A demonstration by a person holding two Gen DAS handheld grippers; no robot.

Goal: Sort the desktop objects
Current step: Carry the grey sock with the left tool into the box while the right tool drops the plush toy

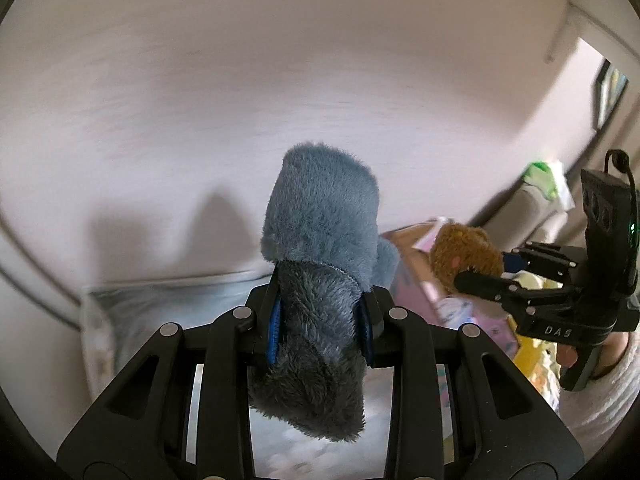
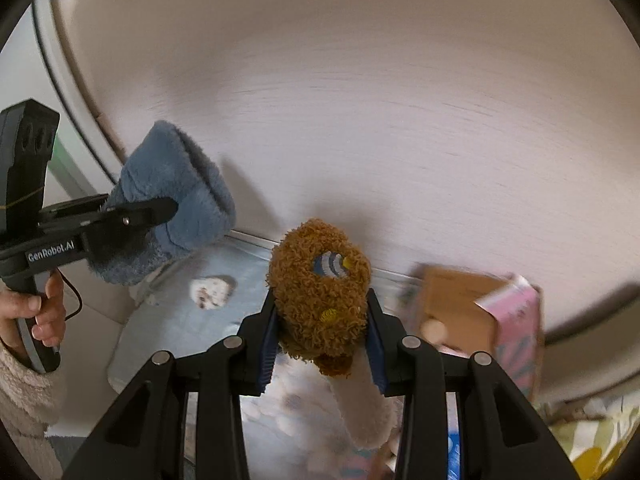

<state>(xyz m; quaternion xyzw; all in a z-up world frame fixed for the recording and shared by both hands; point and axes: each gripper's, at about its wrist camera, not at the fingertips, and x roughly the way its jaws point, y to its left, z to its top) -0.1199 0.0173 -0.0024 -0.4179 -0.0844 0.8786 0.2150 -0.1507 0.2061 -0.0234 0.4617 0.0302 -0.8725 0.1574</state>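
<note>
My left gripper (image 1: 322, 320) is shut on a blue-grey plush toy (image 1: 320, 240) and holds it up in the air in front of a pale wall. My right gripper (image 2: 322, 344) is shut on a brown curly plush toy (image 2: 320, 280) with a cream lower part. In the left wrist view the right gripper (image 1: 476, 276) shows at the right with the brown toy (image 1: 464, 254). In the right wrist view the left gripper (image 2: 160, 206) shows at the left with the blue toy (image 2: 180, 200).
A pink and brown cardboard box (image 2: 480, 312) stands at the right against the wall; it also shows in the left wrist view (image 1: 420, 264). A pale blue cloth surface (image 2: 180, 320) lies below. A small speckled white object (image 2: 212, 292) rests on it. Yellow patterned fabric (image 2: 600, 440) lies at the lower right.
</note>
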